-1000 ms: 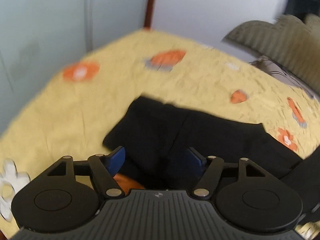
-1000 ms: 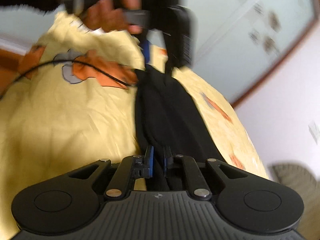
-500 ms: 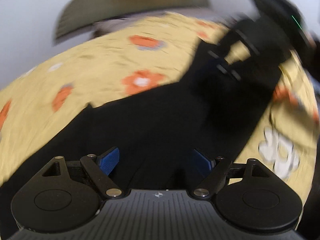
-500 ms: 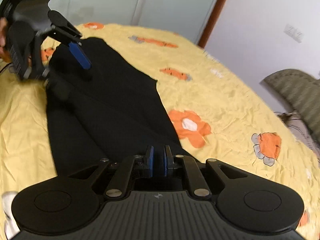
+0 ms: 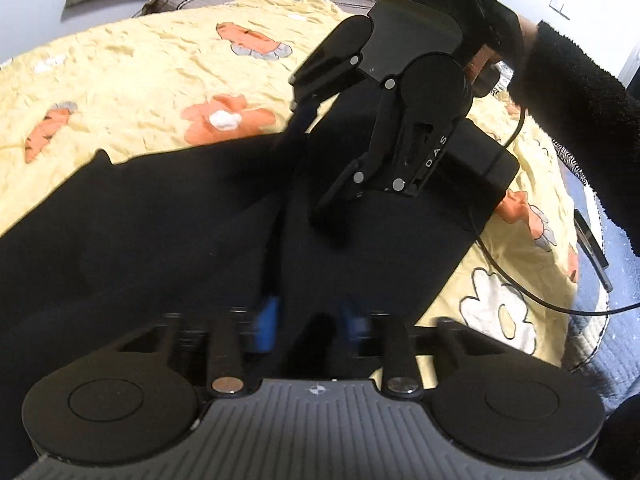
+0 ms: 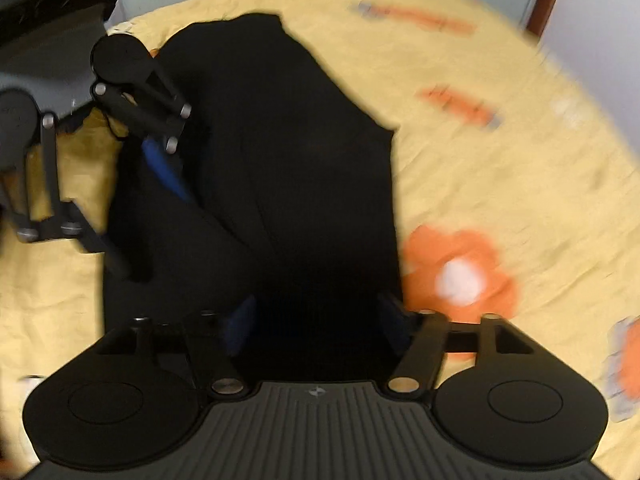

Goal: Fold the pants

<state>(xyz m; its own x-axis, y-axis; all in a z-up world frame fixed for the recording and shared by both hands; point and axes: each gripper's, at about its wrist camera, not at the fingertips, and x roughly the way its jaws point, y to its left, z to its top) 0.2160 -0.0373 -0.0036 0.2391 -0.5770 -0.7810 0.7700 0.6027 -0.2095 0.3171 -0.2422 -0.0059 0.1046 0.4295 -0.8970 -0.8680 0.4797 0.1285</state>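
Black pants lie flat on the yellow bed, both grippers low over them: right gripper spread wide, left gripper blurred, gap narrow, grasp unclear.

The left gripper is showing its blue pads only as a blur against the black pants, which are running off the picture's left edge, while in the right wrist view the bed sheet is smearing and the pants' near end is lying hidden behind the right gripper.
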